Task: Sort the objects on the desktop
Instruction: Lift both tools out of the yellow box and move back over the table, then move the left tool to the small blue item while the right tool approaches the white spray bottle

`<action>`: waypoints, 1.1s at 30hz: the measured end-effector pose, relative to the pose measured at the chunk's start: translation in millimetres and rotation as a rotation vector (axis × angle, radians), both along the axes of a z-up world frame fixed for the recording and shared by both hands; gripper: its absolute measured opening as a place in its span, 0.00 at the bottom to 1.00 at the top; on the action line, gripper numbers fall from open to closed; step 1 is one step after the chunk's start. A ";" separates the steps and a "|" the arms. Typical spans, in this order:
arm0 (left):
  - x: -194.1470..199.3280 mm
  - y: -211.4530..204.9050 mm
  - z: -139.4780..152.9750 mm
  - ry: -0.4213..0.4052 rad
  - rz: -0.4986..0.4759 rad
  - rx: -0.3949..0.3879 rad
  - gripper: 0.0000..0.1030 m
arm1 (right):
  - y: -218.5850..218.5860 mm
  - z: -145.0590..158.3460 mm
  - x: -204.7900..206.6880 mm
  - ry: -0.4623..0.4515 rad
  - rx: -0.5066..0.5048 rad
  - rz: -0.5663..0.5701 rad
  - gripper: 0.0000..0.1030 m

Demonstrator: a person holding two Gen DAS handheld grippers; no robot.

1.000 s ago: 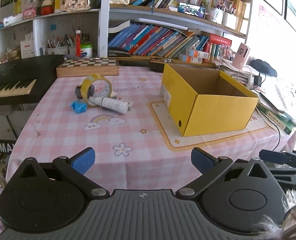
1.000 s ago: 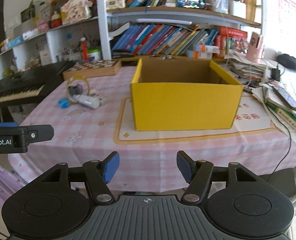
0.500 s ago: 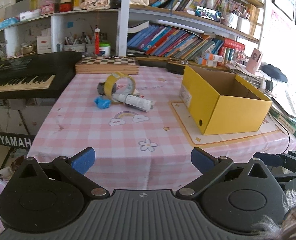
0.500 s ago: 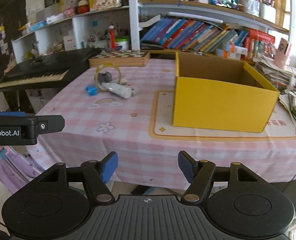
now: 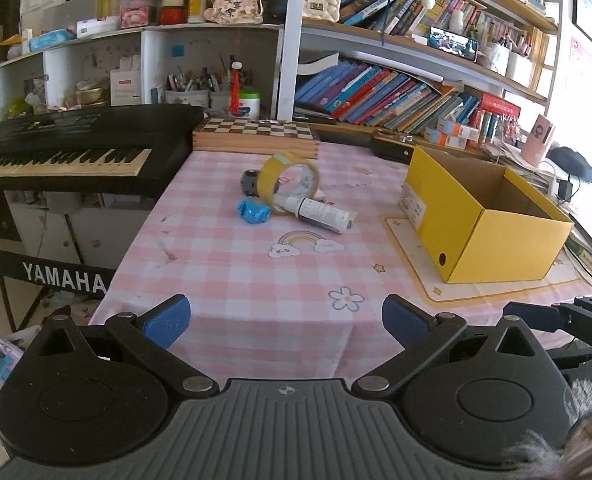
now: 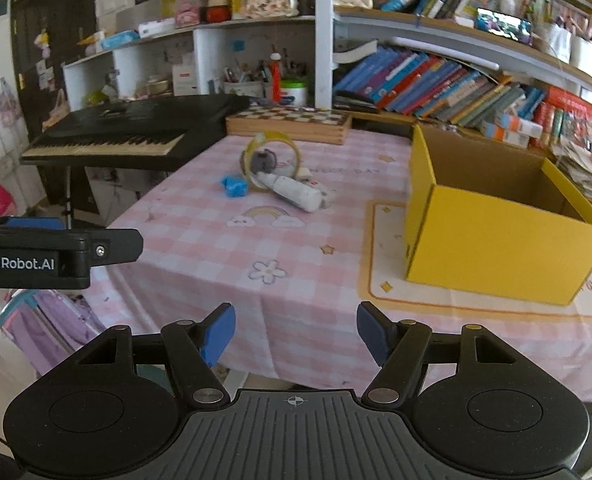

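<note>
A yellow tape roll [image 5: 289, 178] stands on edge on the pink checked tablecloth [image 5: 231, 256], with a small dark object [image 5: 249, 182] behind it, a blue crumpled piece [image 5: 252, 211] at its left and a white bottle [image 5: 320, 214] lying at its right. The same cluster shows in the right wrist view: tape roll [image 6: 271, 160], blue piece [image 6: 233, 185], bottle [image 6: 296, 192]. An open yellow cardboard box [image 5: 484, 216] [image 6: 496, 220] sits on a mat at the right. My left gripper [image 5: 285, 320] and right gripper [image 6: 296, 332] hang open and empty off the table's near edge.
A black keyboard [image 5: 67, 148] on a stand borders the table's left side. A wooden chessboard box [image 5: 255, 136] lies at the back edge, with crowded bookshelves [image 5: 396, 92] behind. Books and cables pile up right of the box. My left gripper's body [image 6: 55, 256] enters the right wrist view.
Both views have swung sideways: the table and objects now sit further right in each picture, and more of the keyboard shows. Both grippers stay open and empty.
</note>
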State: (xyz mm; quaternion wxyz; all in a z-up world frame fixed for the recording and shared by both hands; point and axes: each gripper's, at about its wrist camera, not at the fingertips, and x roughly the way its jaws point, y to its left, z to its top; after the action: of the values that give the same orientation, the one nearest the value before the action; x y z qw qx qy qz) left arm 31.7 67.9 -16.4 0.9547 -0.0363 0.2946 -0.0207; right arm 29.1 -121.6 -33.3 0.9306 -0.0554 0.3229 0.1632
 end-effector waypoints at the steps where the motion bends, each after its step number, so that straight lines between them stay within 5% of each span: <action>1: 0.0 0.5 0.3 -0.001 0.000 0.002 1.00 | 1.3 0.5 1.6 -0.001 0.001 0.003 0.67; 15: 28.8 11.3 -6.1 0.024 0.031 0.006 1.00 | 20.2 -4.8 36.7 0.005 -0.005 0.069 0.67; 33: 115.3 16.4 -17.2 0.079 0.087 -0.019 1.00 | 26.6 -12.4 126.0 0.041 -0.019 0.125 0.67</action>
State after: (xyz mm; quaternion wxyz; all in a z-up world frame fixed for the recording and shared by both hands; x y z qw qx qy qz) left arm 147.0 84.2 -33.6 0.9420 -0.0588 0.3299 0.0195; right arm 155.1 -95.0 -45.7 0.9112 -0.0812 0.3393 0.2191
